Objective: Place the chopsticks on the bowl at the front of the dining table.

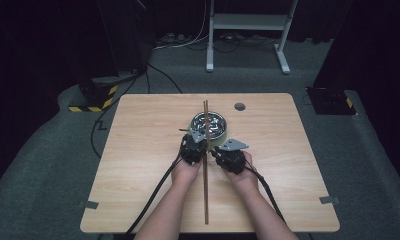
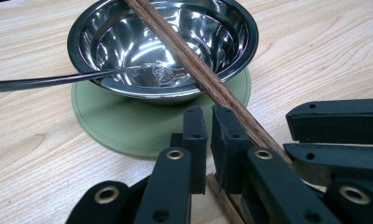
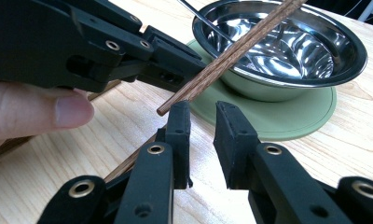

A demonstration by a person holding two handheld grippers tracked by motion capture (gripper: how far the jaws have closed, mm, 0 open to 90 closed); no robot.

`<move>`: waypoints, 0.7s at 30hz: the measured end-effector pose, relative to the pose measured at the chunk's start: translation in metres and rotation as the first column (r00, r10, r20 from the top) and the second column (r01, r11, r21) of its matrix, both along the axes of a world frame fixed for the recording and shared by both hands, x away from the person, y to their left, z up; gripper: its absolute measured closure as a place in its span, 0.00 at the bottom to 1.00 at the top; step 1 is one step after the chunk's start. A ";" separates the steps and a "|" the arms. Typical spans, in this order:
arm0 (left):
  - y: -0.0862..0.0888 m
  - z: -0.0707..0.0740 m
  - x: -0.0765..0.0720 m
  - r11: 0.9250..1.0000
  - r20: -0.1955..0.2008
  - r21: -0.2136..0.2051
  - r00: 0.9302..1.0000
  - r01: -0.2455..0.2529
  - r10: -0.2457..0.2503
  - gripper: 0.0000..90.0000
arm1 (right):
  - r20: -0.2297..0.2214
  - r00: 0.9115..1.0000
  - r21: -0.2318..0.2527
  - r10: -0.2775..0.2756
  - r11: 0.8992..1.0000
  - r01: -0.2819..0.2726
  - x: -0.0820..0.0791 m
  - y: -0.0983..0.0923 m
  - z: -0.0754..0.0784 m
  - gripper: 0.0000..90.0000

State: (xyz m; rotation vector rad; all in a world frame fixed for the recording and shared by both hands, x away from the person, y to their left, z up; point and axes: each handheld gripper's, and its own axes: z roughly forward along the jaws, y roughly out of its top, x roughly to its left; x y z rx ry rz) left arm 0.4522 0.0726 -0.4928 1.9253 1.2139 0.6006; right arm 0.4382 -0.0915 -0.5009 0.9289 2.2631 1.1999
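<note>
Left tongs [image 2: 208,112]: drawn almost together, with only a thin slit between the pads. I see nothing in the slit. They sit just left of the chopsticks.
Left hand [image 1: 185,172]: mine, wrapped round the left tongs. In the right gripper view one fingertip [image 3: 58,109] shows beside them.
Chopsticks [image 1: 206,190]: long, slim, reddish-brown wood with a fine straight grain. They run in one line down the middle of the worktop [image 1: 138,150], from past the bowl back towards me.
Chopstick positions: one stick [image 3: 231,51] leans across the bowl's rim, and its blunt near end lies just by the right tongs' tip. Another lies flat on the wood under the tongs.
Right tongs [image 3: 203,109]: parted with a clear gap, gripping nothing. They sit just right of the chopsticks.
Right hand [image 1: 245,175]: around the right tongs.
Bowl [image 2: 250,42]: polished steel, standing on a round green mat [image 2: 128,126] just beyond both tongs.
Metal handle [image 2: 35,81]: thin and dark, sticking out over the bowl's rim.
Count: two tongs, two hands, two chopsticks as far as I can tell, one bowl, one mat, one metal handle.
</note>
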 end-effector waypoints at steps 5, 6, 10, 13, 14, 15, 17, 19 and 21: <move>0.003 0.000 0.001 1.000 -0.003 0.012 1.000 -0.006 0.006 0.93 | -0.004 0.999 0.006 -0.033 0.999 0.033 0.001 -0.002 0.001 0.83; 0.003 0.000 0.001 1.000 -0.005 0.012 1.000 -0.007 0.007 0.93 | -0.001 0.999 0.002 -0.039 0.999 0.039 0.002 -0.002 0.000 0.83; 0.002 -0.001 0.000 1.000 -0.005 0.007 1.000 -0.001 0.001 0.93 | 0.007 0.999 0.005 -0.046 0.999 0.045 0.002 -0.001 0.001 0.82; 0.001 -0.001 0.000 1.000 -0.001 0.009 1.000 0.004 -0.004 0.93 | 0.012 0.999 0.003 -0.043 0.999 0.043 0.002 0.000 0.001 0.82; 0.000 -0.002 0.000 1.000 -0.003 0.008 1.000 0.001 -0.001 0.93 | 0.004 0.999 0.002 -0.044 0.999 0.044 0.001 0.001 0.000 0.83; 0.000 -0.002 0.000 1.000 -0.003 0.008 1.000 0.001 -0.001 0.93 | 0.004 0.999 0.002 -0.044 0.999 0.044 0.001 0.001 0.000 0.83; 0.000 -0.002 0.001 1.000 -0.004 0.000 1.000 -0.001 0.001 0.93 | 0.002 0.999 0.001 -0.035 0.999 0.035 0.001 0.002 0.000 0.83; -0.001 -0.002 0.001 1.000 -0.001 -0.002 1.000 -0.002 0.002 0.93 | 0.006 1.000 0.000 -0.029 1.000 0.029 0.001 0.002 0.000 0.83; 0.000 -0.002 0.001 1.000 -0.003 0.000 1.000 0.000 0.000 0.93 | 0.012 1.000 -0.007 -0.026 1.000 0.026 0.001 0.002 0.000 0.83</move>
